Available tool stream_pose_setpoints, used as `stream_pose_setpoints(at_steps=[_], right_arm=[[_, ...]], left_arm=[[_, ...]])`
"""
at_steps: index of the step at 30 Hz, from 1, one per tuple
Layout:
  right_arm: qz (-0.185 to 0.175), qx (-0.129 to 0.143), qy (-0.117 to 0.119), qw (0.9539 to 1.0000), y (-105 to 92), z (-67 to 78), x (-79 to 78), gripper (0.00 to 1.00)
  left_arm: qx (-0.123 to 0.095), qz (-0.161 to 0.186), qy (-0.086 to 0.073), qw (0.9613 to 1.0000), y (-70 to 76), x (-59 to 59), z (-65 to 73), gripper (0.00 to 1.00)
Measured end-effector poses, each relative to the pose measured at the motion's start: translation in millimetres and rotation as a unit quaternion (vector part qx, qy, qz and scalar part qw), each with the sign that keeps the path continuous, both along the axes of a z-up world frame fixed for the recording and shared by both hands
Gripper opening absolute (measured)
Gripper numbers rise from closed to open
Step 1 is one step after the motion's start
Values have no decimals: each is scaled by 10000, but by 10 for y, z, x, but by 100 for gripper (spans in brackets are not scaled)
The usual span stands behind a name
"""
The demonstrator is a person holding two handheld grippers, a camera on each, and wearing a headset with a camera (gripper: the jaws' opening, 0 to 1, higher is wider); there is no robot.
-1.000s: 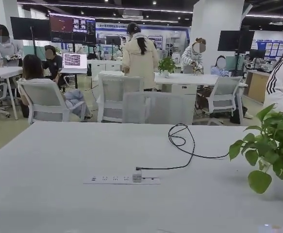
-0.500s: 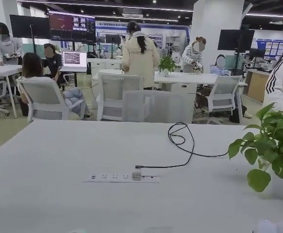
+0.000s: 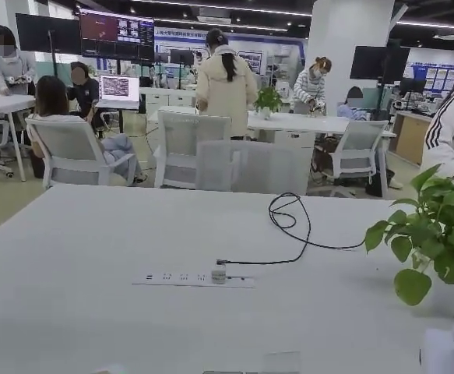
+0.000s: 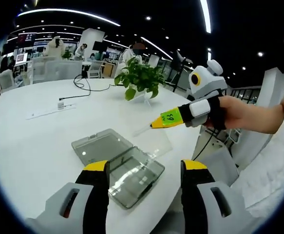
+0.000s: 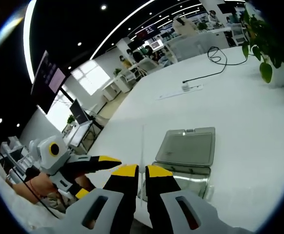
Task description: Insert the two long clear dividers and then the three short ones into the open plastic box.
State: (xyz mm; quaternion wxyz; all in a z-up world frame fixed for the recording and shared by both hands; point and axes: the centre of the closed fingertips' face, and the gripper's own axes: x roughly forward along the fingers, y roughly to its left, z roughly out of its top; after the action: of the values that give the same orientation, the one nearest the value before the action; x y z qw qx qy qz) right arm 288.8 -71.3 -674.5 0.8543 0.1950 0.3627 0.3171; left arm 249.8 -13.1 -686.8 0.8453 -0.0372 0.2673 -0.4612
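The open plastic box [image 4: 132, 174] lies flat on the white surface [image 4: 44, 136], close to the edge near me. Its lid [image 4: 100, 146] is folded back and rests beside it. The inside of the box looks bare to me, with no walls standing in it. So I think the job is only just starting, and all five pieces have yet to go in.

One clear divider [image 4: 147, 134] is up in the air above the box, not touching it. It is see-through and hard to make out, so I cannot tell if it is a long one or a short one.

My right tool [image 4: 156, 124] has its two yellow tips pinched tight on one edge of that divider. In the right gripper view the divider is a thin line rising from between the closed tips.

My left tool [image 4: 145, 165] is spread wide and holds nothing. It hangs over the near side of the box, which I see between its two tips.

Farther off on the surface are a potted plant [image 4: 139, 78], a power strip [image 3: 191, 278] and a black cable [image 3: 289, 226].
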Motion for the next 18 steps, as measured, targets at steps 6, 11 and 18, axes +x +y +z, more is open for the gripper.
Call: stream_pose_setpoints(at_steps=[6, 11, 18], right_arm=[[-48, -305, 461, 9985, -108, -153, 41, 7], [-73, -716, 1008, 9923, -215, -364, 42, 7], [-122, -1059, 1560, 9820, -280, -580, -10, 7]], left_arm=[[158, -365, -378, 9985, 43, -49, -82, 73], [211, -620, -547, 9964, 70, -84, -179, 81], [226, -877, -551, 9944, 64, -166, -282, 86]])
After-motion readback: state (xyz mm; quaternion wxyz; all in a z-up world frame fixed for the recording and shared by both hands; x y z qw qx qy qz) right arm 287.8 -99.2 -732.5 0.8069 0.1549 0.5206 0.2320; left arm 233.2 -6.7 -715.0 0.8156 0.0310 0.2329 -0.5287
